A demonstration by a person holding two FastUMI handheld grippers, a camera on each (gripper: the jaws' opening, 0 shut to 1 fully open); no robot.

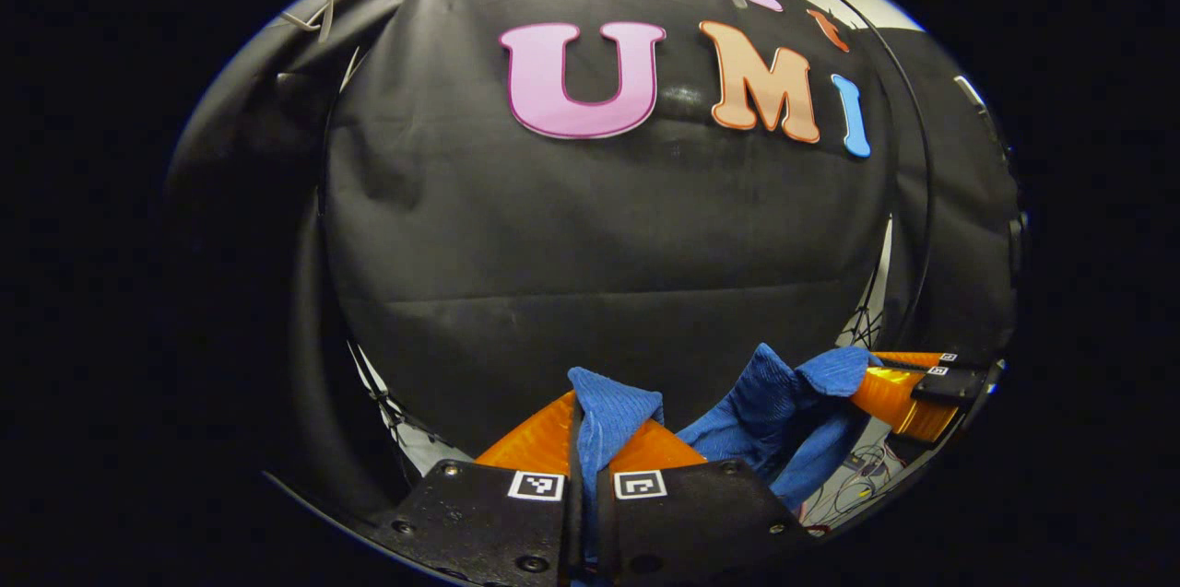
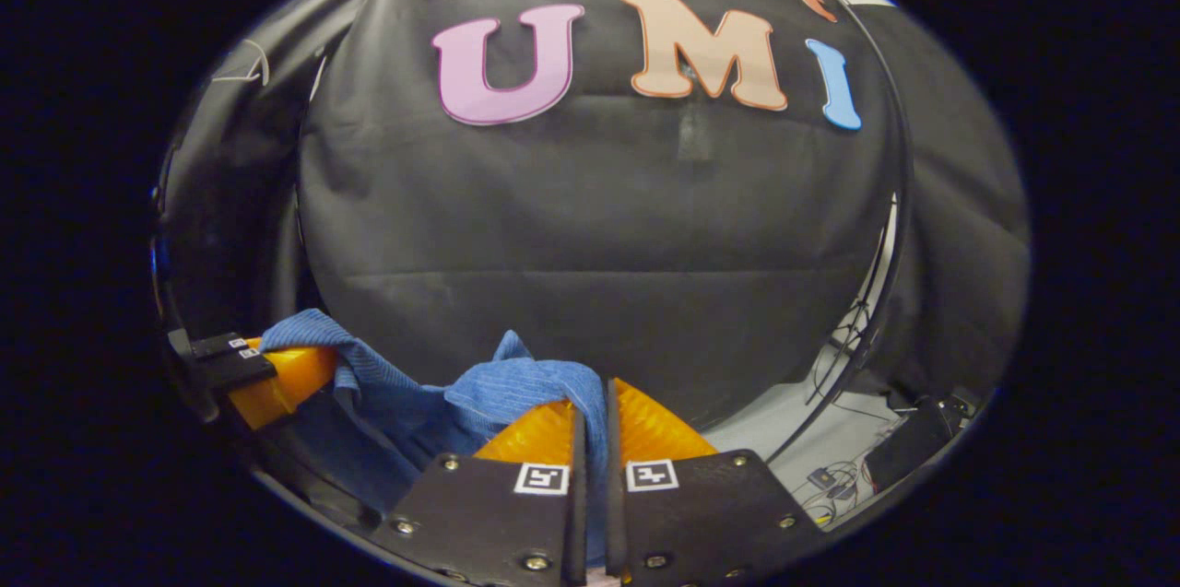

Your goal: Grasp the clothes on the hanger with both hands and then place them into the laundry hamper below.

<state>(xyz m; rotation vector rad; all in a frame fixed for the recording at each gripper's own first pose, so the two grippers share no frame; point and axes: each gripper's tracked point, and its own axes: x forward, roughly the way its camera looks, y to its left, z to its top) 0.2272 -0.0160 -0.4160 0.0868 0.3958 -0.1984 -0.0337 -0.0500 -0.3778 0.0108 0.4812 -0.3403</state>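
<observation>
Left gripper view: pinched blue garment.

Blue ribbed-looking clothes, black cloth wall; black-and-white square markers, possibly pale floor

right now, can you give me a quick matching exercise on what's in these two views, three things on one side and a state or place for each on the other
Things:
1. left tool
2. cloth
3. cables

States or places:
A. strung between both tools
B. lying on the floor
C. shut on the cloth

Pairs: 1-C, 2-A, 3-B
</observation>
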